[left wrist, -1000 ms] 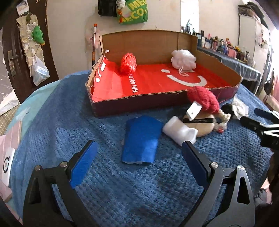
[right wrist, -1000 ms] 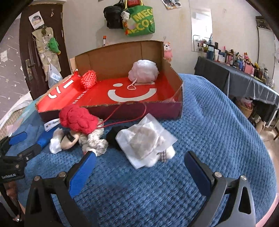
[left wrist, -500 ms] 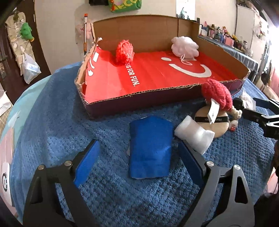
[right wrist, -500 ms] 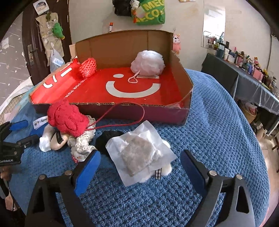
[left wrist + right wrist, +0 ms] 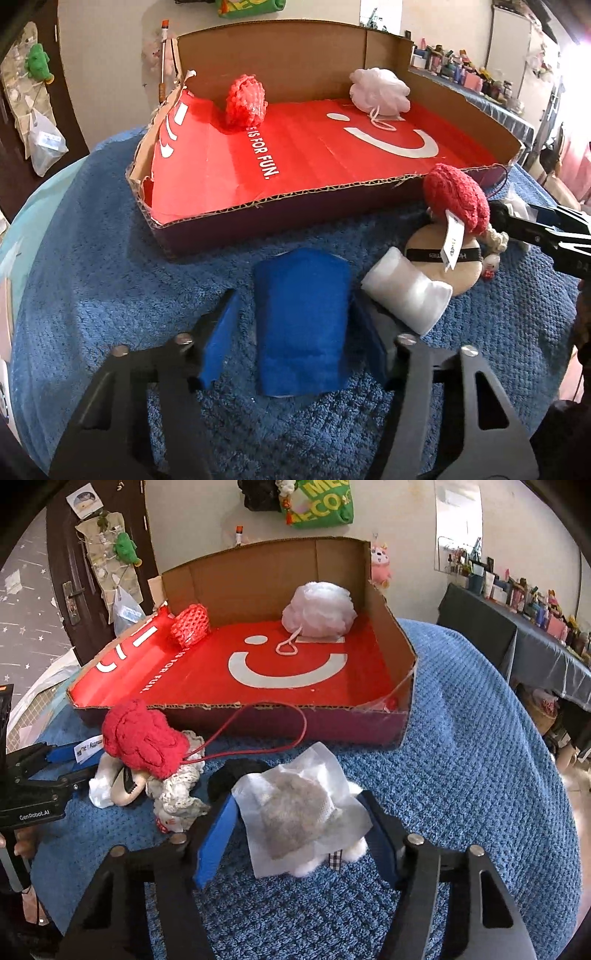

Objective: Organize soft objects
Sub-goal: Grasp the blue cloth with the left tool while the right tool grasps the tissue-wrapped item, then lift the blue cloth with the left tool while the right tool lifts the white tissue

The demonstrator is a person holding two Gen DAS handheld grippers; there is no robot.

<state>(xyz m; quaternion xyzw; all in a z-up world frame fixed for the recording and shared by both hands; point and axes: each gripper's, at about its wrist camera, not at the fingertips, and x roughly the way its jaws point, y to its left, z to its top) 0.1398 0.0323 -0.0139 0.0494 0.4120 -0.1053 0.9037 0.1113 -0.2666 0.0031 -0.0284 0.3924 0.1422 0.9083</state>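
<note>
A flat blue sponge [image 5: 303, 332] lies on the blue blanket between the pads of my left gripper [image 5: 293, 297]. Its jaws are closing, with a gap still showing at the left pad. My right gripper [image 5: 298, 796] straddles a grey fluffy pad in a clear white wrapper [image 5: 299, 812]. Its jaws are closing too, and the wrapper's edges brush the pads. The cardboard box [image 5: 332, 201] with a red floor holds a red mesh scrubber [image 5: 245, 99] and a white loofah [image 5: 380, 90]. A red knitted piece [image 5: 142, 736] lies in front of the box.
A white roll [image 5: 406, 293] and a beige round pad with a black band [image 5: 443, 266] lie right of the sponge. A crocheted cream piece [image 5: 173, 794] and a black item [image 5: 236, 771] sit by the wrapper. A cluttered dark table [image 5: 535, 642] stands at the right.
Both grippers moved forward so each item now sits between the pads. Both pairs of jaws narrowed markedly. The objects themselves have not shifted.
</note>
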